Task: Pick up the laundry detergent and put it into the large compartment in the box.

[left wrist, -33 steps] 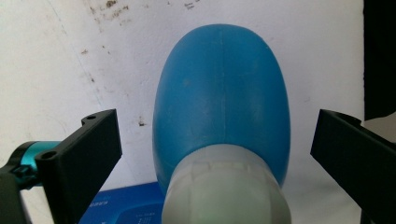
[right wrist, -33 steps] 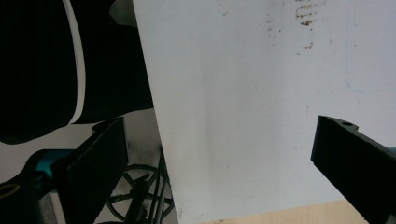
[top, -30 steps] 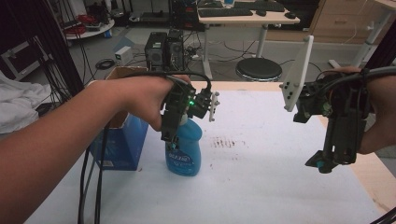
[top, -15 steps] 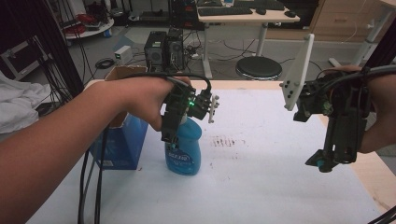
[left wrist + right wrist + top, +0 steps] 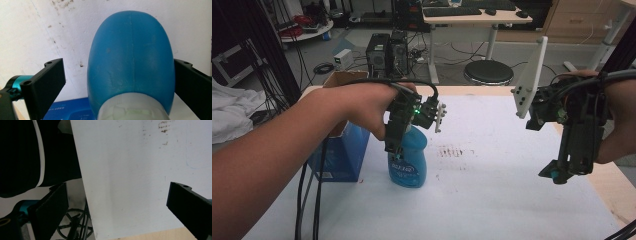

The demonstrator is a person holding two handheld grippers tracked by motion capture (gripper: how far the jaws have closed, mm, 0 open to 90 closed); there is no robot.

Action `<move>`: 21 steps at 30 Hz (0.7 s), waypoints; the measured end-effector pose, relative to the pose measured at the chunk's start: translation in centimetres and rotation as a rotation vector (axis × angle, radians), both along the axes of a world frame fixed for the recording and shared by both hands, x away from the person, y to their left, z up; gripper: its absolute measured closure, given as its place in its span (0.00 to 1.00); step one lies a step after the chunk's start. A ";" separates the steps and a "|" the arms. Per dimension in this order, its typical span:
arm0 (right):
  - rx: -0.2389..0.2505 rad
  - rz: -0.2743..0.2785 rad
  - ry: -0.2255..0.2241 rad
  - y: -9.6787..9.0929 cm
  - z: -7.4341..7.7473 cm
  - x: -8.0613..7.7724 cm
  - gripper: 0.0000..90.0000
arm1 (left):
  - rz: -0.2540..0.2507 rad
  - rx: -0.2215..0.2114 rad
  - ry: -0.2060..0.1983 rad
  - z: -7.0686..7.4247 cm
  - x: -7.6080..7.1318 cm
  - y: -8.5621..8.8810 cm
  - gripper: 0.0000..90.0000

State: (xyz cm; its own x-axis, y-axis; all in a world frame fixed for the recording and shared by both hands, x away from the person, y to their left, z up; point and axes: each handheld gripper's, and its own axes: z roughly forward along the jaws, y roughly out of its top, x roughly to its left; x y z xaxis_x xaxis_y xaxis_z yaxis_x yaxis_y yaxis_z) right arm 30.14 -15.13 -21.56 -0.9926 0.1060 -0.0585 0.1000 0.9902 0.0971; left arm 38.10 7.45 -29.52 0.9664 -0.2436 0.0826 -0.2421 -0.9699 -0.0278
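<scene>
Approach done – left gripper (image 5: pixel 118 82) spread astride blue bottle (image 5: pixel 408 159), upright at table (image 5: pixel 512 200) centre-left, box (image 5: pixel 343 152) at its 9 o'clock | closing and lift pending (judged) | right gripper (image 5: pixel 562 172) spread, idle at 3 o'clock

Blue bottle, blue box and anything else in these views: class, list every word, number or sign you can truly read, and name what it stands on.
No text can be quoted with confidence.
Blue bottle: a label with white print, too blurred to read.
Blue box: a small pale patch low on its front, too small to read.
Blue box top in the left gripper view: faint pale lettering, too blurred to read.
Table: brown smudges, not writing.
</scene>
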 end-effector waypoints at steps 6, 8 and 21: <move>0.002 -0.003 -0.001 -0.1 0.0 0.0 0.04 | -0.004 0.008 -0.002 -0.1 -0.1 -0.1 0.11; 0.001 -0.004 0.000 -0.1 0.0 0.0 0.04 | -0.007 0.011 0.003 -0.2 -0.1 -0.1 0.13; 0.003 -0.002 -0.008 0.0 0.3 -0.2 0.04 | -0.004 0.014 0.006 -0.2 -0.2 -0.2 0.21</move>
State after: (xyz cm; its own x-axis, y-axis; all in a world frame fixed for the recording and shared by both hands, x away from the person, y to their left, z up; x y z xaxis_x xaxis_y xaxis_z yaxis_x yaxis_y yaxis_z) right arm 29.99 -15.12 -21.25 -0.9919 0.1083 -0.0659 0.1014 0.9897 0.1006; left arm 37.95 7.30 -29.75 0.9658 -0.2487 0.0736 -0.2464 -0.9684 -0.0396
